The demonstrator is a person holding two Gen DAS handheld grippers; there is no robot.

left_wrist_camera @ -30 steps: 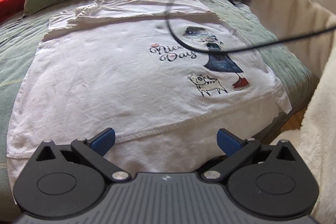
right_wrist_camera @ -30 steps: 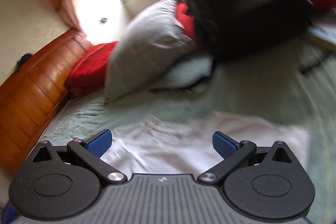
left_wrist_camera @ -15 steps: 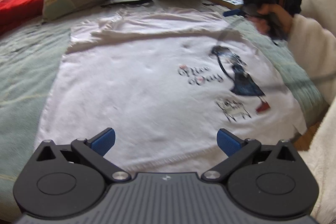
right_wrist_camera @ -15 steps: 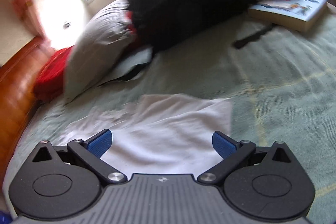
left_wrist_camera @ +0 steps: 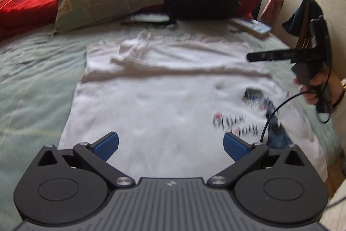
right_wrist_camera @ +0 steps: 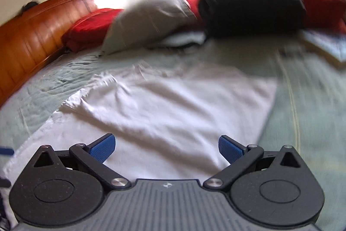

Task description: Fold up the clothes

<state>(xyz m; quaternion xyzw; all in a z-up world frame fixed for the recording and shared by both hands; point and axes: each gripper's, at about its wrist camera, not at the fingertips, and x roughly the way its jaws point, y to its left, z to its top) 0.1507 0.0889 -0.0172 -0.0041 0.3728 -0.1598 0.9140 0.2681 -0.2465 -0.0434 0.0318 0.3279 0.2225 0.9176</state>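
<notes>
The white T-shirt lies spread mid-frame on the bed, its upper part creased over. Left tool and right tool hover released, grasping nothing. Judging by this, a fold is pending: grip an edge.

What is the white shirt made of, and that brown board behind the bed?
The white shirt looks like soft matte cotton knit: it wrinkles and lies limp. The brown board looks like varnished wood: orange-brown, grooved, with a glossy shine, though blurred.

white printed t-shirt | pale green bedspread | red, perhaps blankets
</notes>
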